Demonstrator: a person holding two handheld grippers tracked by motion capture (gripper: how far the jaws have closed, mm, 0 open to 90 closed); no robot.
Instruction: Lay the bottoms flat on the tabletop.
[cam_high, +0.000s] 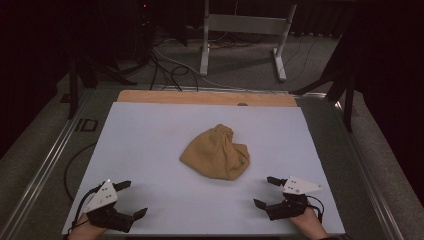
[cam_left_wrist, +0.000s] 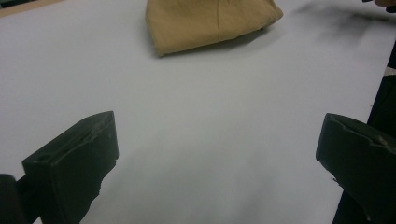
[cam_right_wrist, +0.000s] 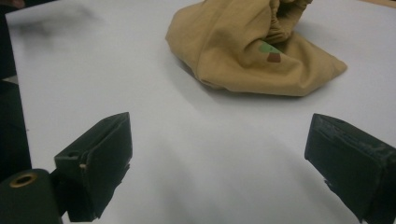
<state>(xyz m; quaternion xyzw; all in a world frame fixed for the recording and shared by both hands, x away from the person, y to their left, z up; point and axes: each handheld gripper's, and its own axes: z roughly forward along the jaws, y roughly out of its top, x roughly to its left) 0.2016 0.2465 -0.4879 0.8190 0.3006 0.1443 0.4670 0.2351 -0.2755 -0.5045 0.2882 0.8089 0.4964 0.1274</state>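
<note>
A soft tan cloth (cam_high: 216, 152) lies in a crumpled heap near the middle of the white counter (cam_high: 150, 135). One end of it is bunched up at about 12 o'clock, and a small green and brown patch (cam_right_wrist: 271, 52) shows on its side in the right gripper view.

The left hand-held gripper (cam_high: 131, 199) sits at about 7 o'clock from the cloth, near the front edge of the counter. Its jaws are spread wide with nothing between them.

The right hand-held gripper (cam_high: 264, 192) sits at about 5 o'clock from the cloth. Its jaws are spread wide too, and they hold nothing.

Both point toward the cloth but stay well apart from it. Behind the counter, at 12 o'clock, a strip of brown wood (cam_high: 200, 97) shows along the far edge.
</note>
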